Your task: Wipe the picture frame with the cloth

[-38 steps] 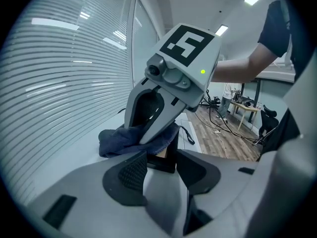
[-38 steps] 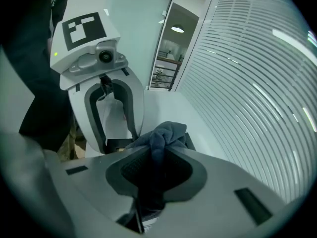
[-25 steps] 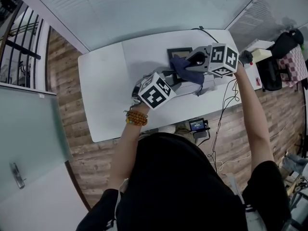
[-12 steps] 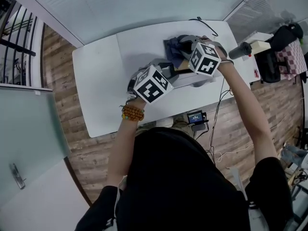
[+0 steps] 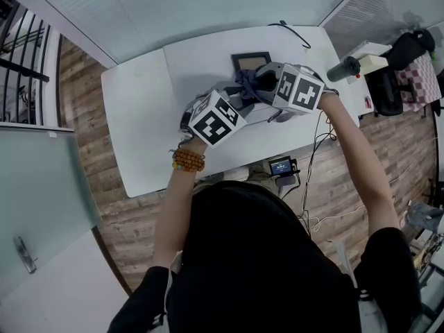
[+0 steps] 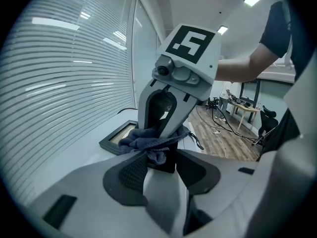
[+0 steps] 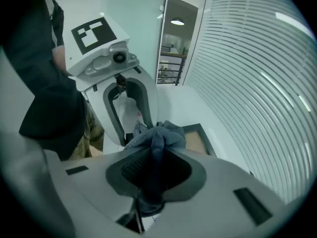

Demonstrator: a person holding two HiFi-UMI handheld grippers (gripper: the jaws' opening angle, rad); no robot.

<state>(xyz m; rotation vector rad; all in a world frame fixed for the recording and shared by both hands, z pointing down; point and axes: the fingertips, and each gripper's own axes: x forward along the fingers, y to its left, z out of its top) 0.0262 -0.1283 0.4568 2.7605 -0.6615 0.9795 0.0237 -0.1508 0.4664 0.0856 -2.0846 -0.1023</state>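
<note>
Head view shows the cloth [image 5: 244, 83] half hidden behind both marker cubes. The picture frame [image 5: 251, 61] lies flat on the table [image 5: 139, 116] just beyond. The right gripper [image 7: 156, 171] points steeply down with its jaws clamped on the cloth, and the left gripper [image 6: 162, 168] faces it, jaws wide apart and gripping nothing.

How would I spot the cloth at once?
Start at the white table, then find the dark picture frame lying flat on it. Just nearer the person, the cloth is the crumpled dark blue bundle pinched by the right gripper, the only soft thing there.
</note>
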